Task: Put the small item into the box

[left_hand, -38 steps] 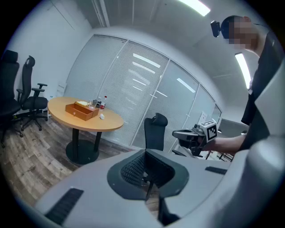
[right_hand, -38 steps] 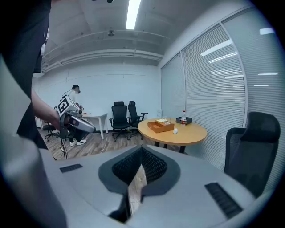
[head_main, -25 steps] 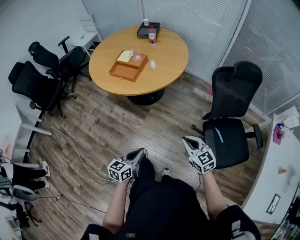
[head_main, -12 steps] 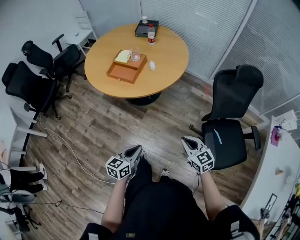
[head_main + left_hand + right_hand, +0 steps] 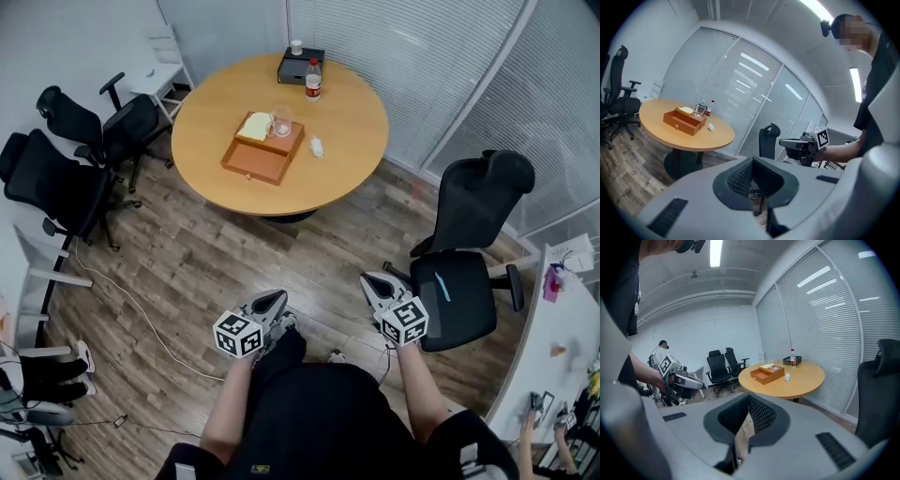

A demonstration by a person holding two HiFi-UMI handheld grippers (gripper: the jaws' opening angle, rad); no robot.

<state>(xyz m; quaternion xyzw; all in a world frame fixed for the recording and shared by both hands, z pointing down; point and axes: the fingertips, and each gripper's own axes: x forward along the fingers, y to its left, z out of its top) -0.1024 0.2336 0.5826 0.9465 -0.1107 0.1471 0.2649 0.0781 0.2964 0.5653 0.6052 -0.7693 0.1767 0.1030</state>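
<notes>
Table: round, wooden top; well ahead of both grippers, across a stretch of plank floor.
Swivel chair: black; just to the right of the right gripper.
Other chairs: black; ahead and well to the left of the left gripper.
Box: open, wooden, on the tabletop; straight ahead of the left gripper and well apart from it. A glass and a pale yellow object sit at its far end.
Left gripper: held low before the person; jaws drawn together to a thin slit, nothing between them.
Right gripper: level with the left gripper; jaws closed, nothing held.
Bottle: red label, upright on the table's far side, next to a black case.
Small item: white; on the bare tabletop just right of the box, outside it and not touching it; far ahead of both grippers, between their lines.
</notes>
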